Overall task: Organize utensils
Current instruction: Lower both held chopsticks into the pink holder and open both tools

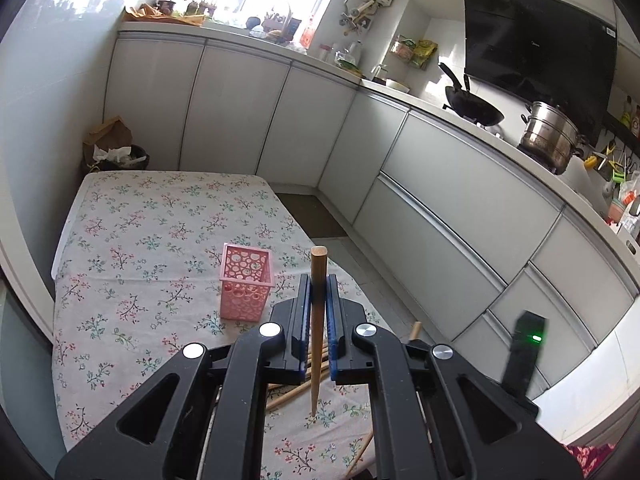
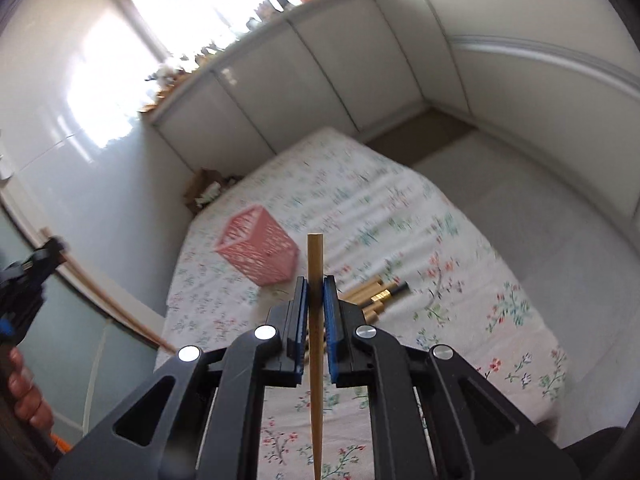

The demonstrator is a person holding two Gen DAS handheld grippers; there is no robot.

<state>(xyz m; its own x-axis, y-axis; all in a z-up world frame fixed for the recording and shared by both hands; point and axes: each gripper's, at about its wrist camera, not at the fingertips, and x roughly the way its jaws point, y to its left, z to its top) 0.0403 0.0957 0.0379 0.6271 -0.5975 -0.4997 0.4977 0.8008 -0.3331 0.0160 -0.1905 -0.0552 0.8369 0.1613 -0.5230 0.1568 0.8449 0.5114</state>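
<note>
The flowered table (image 1: pixel 132 240) spreads ahead of both grippers. A pink basket (image 1: pixel 247 282) stands upright ahead-left of the left gripper (image 1: pixel 319 296), which clamps a chopstick (image 1: pixel 318 280). The right gripper (image 2: pixel 315 300) clamps another chopstick (image 2: pixel 315 264); loose chopsticks (image 2: pixel 374 294) lie just right.

The right wrist view is smeared by motion: the pink basket (image 2: pixel 260 254) and the floral cloth on the tabletop (image 2: pixel 460 280) show no clear pattern. The chopstick (image 2: pixel 316 360) in the right tool (image 2: pixel 316 300) runs off the bottom edge. At lower left, a hand (image 2: pixel 24 392) is cut by the frame. In the left wrist view, loose chopsticks (image 1: pixel 292 392) lie mostly hidden behind the left tool (image 1: pixel 319 300).
</note>
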